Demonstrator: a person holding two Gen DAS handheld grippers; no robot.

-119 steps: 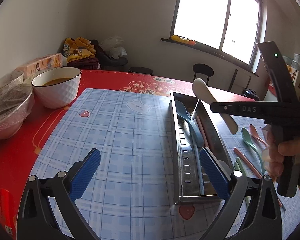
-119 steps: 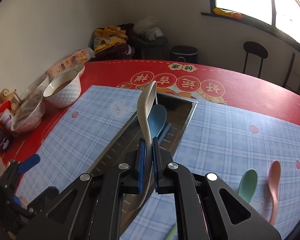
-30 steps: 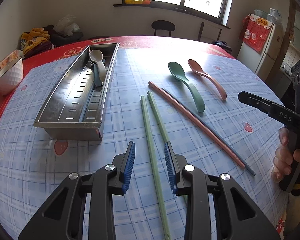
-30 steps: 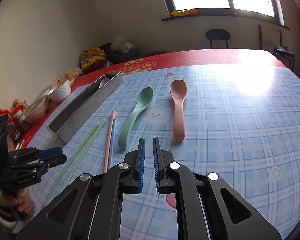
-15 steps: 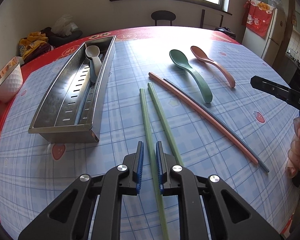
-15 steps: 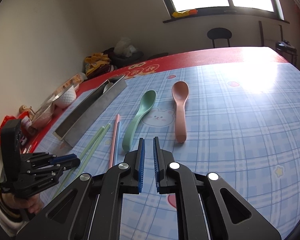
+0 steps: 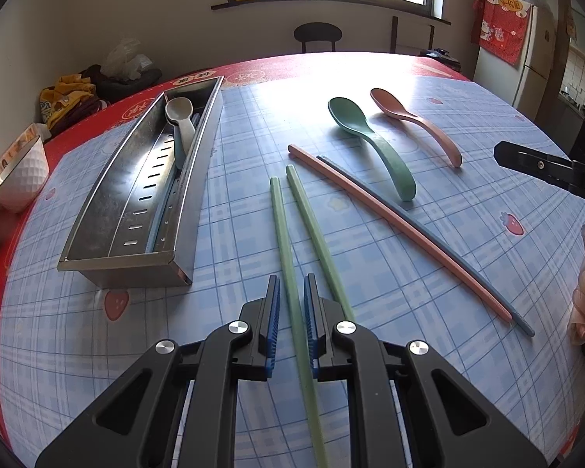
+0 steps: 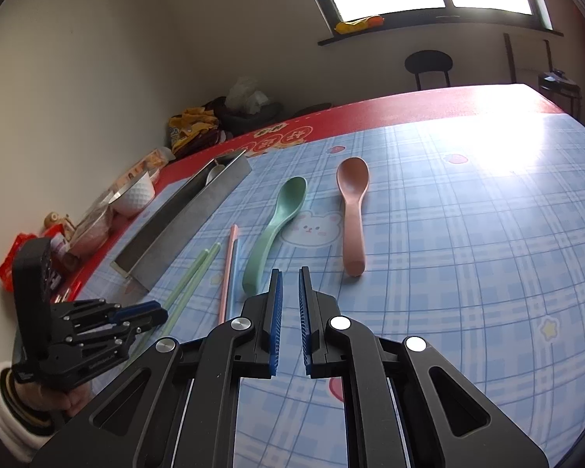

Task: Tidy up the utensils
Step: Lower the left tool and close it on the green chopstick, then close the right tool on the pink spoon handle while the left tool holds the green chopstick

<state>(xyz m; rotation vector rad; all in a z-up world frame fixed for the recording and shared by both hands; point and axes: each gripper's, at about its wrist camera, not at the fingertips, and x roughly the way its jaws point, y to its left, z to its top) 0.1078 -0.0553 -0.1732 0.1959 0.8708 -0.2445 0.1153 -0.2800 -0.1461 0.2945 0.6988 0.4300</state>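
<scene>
My left gripper is shut on a light green chopstick that still lies along the blue checked cloth. Its twin lies just to the right and passes under the right finger. Further right lie a pink chopstick and a grey-blue chopstick, then a green spoon and a pink spoon. A steel tray on the left holds a beige spoon and a blue one under it. My right gripper is shut on nothing, hovering near the handle ends of the green spoon and pink spoon.
A white bowl and wrapped dishes stand at the table's left edge on the red cloth. Snack packets lie near there. A black stool and a fridge stand beyond the table. Bare cloth spreads to the right.
The left jaws, open a second ago around the green chopstick, have closed on it. The left gripper has tilted slightly. The right gripper has stayed shut and nearly still.
</scene>
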